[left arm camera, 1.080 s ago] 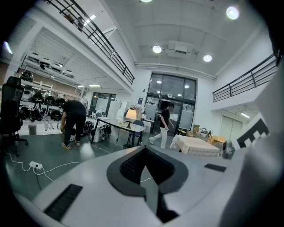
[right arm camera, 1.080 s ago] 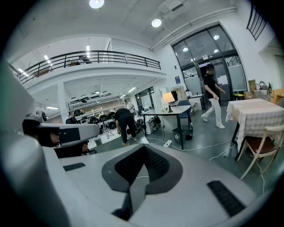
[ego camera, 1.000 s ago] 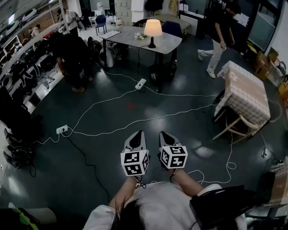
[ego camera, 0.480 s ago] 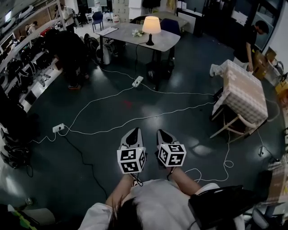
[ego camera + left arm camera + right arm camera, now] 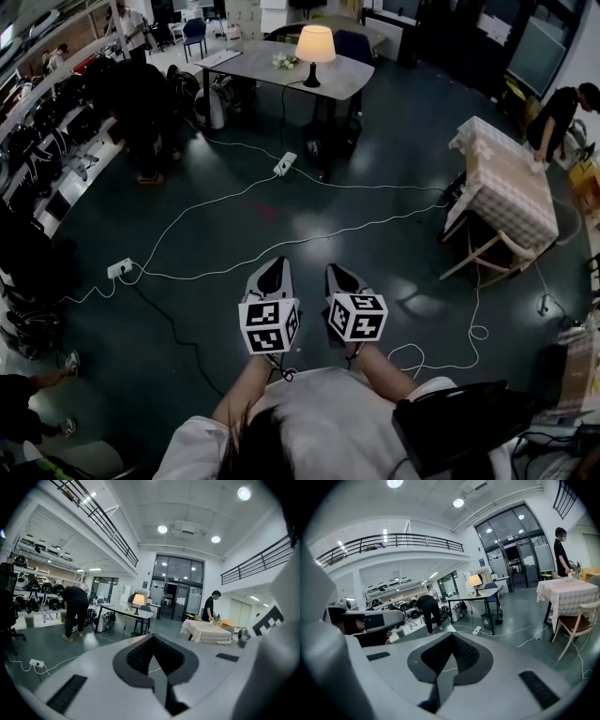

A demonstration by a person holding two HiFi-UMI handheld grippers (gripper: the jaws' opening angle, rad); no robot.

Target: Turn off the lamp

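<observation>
The lamp (image 5: 315, 49), lit, with a cream shade and dark base, stands on a grey table (image 5: 272, 75) far across the room. It also shows small in the left gripper view, lamp (image 5: 138, 601), and in the right gripper view, lamp (image 5: 476, 581). Both grippers are held side by side in front of my body, well short of the table and pointing toward it. The left gripper (image 5: 274, 273) (image 5: 152, 637) is shut with nothing in it. The right gripper (image 5: 339, 276) (image 5: 451, 637) is shut and empty too.
White cables and two power strips (image 5: 286, 164) (image 5: 120, 270) lie across the dark floor between me and the table. A person in black (image 5: 141, 98) bends by the racks at left. A checked-cloth table (image 5: 506, 183) with a wooden chair (image 5: 492, 255) and another person (image 5: 562, 108) is at right.
I have moved forward with both grippers; the lamp table sits a little nearer. The person in dark clothes walked from the back to the checked table at right.
</observation>
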